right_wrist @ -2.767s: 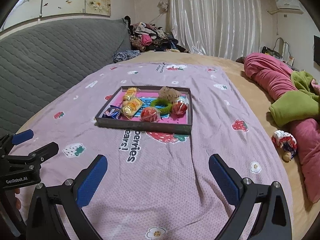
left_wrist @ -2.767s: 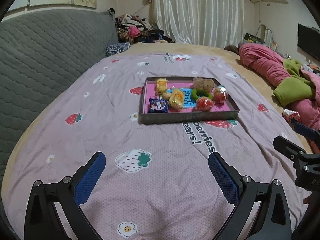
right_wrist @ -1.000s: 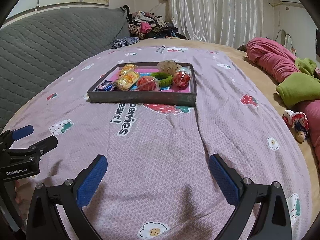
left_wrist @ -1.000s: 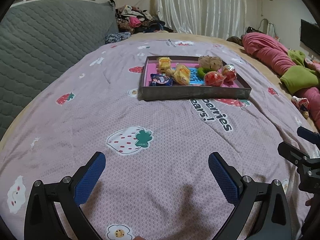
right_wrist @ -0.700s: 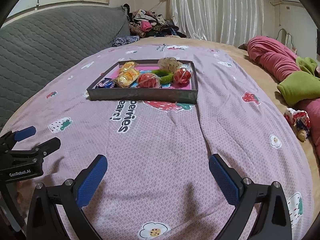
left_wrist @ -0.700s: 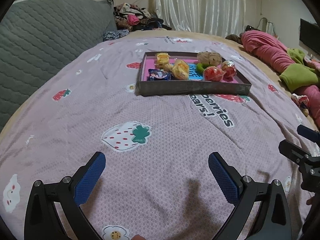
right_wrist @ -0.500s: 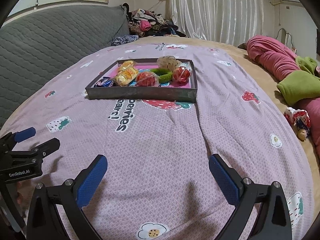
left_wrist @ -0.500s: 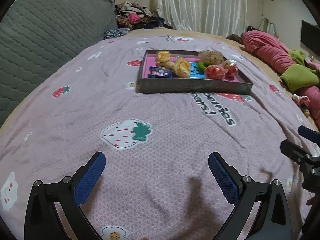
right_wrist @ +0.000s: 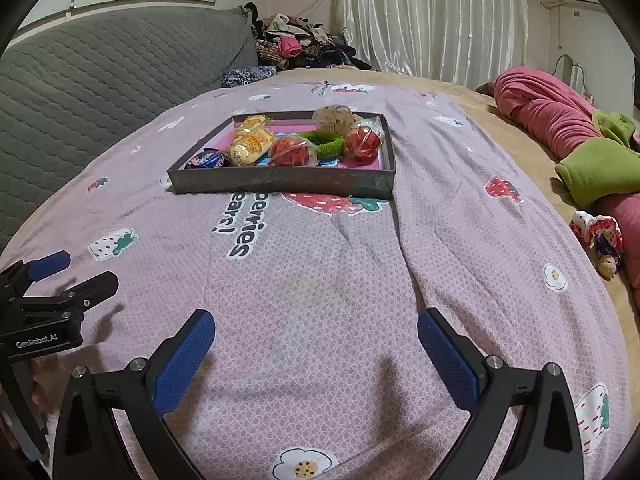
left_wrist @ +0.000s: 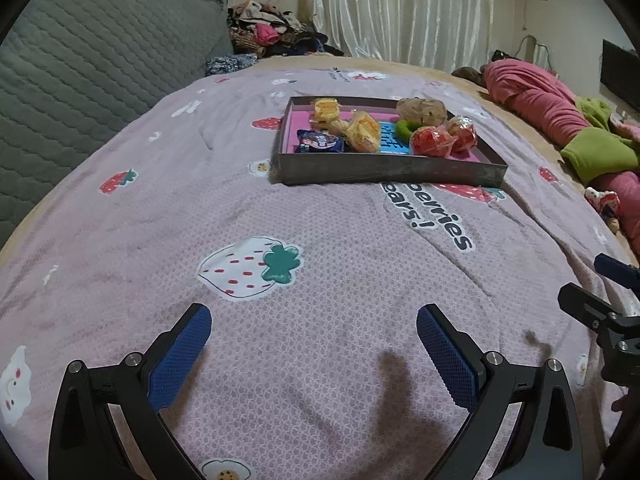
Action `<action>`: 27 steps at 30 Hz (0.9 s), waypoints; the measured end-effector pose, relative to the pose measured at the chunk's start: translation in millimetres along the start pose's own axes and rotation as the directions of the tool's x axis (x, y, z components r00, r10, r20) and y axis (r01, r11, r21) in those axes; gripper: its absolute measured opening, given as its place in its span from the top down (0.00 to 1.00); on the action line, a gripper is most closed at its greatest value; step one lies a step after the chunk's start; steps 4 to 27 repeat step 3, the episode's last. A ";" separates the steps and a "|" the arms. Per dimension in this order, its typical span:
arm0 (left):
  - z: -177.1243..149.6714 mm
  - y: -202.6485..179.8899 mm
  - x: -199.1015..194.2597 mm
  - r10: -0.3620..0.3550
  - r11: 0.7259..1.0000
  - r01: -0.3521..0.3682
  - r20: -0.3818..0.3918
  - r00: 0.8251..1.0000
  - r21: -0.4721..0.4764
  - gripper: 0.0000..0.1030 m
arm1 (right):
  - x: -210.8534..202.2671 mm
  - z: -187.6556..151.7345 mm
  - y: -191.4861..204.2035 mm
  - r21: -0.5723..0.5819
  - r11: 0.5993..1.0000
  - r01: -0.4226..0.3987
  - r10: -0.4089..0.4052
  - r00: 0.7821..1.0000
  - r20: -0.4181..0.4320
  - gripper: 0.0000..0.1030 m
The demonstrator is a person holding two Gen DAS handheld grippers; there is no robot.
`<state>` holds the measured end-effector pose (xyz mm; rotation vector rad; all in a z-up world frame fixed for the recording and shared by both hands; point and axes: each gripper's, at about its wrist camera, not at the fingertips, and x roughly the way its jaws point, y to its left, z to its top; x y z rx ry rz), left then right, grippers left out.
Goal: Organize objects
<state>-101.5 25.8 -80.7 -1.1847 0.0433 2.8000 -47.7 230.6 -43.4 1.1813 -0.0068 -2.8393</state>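
Observation:
A shallow dark tray (left_wrist: 384,168) (right_wrist: 280,182) with a pink floor rests on the bed ahead of both grippers. Inside lie a blue snack packet (left_wrist: 320,142) (right_wrist: 204,159), yellow wrapped cakes (left_wrist: 362,132) (right_wrist: 252,144), a green ring (left_wrist: 404,130) (right_wrist: 326,142), two red wrapped balls (left_wrist: 432,142) (right_wrist: 292,151) and a beige fluffy toy (left_wrist: 420,110) (right_wrist: 336,116). My left gripper (left_wrist: 314,344) hangs open low over the sheet, well short of the tray, holding nothing. My right gripper (right_wrist: 316,344) is likewise open and empty, to the right of the left one.
The pink strawberry-print sheet (left_wrist: 240,216) covers the bed. A grey quilted headboard (right_wrist: 100,76) runs along the left. Pink and green bedding (right_wrist: 580,148) and a small doll (right_wrist: 598,236) lie at the right edge. A clothes pile (right_wrist: 296,46) sits at the back.
Both grippers dropped lower toward the sheet and came slightly nearer the tray. Both stayed open and empty throughout. Nothing in the tray moved.

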 end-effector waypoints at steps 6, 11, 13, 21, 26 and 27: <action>-0.3 -2.4 -0.1 0.010 1.000 -0.010 0.003 1.000 0.011 0.01 | 1.1 -0.5 -0.6 0.001 1.000 -0.001 0.001 1.000 -0.004 0.01; -0.3 -2.4 -0.1 0.010 1.000 -0.010 0.003 1.000 0.011 0.01 | 1.1 -0.5 -0.6 0.001 1.000 -0.001 0.001 1.000 -0.004 0.01; -0.3 -2.4 -0.1 0.010 1.000 -0.010 0.003 1.000 0.011 0.01 | 1.1 -0.5 -0.6 0.001 1.000 -0.001 0.001 1.000 -0.004 0.01; -0.3 -2.4 -0.1 0.010 1.000 -0.010 0.003 1.000 0.011 0.01 | 1.1 -0.5 -0.6 0.001 1.000 -0.001 0.001 1.000 -0.004 0.01; -0.3 -2.4 -0.1 0.010 1.000 -0.010 0.003 1.000 0.011 0.01 | 1.1 -0.5 -0.6 0.001 1.000 -0.001 0.001 1.000 -0.004 0.01; -0.3 -2.4 -0.1 0.010 1.000 -0.010 0.003 1.000 0.011 0.01 | 1.1 -0.5 -0.6 0.001 1.000 -0.001 0.001 1.000 -0.004 0.01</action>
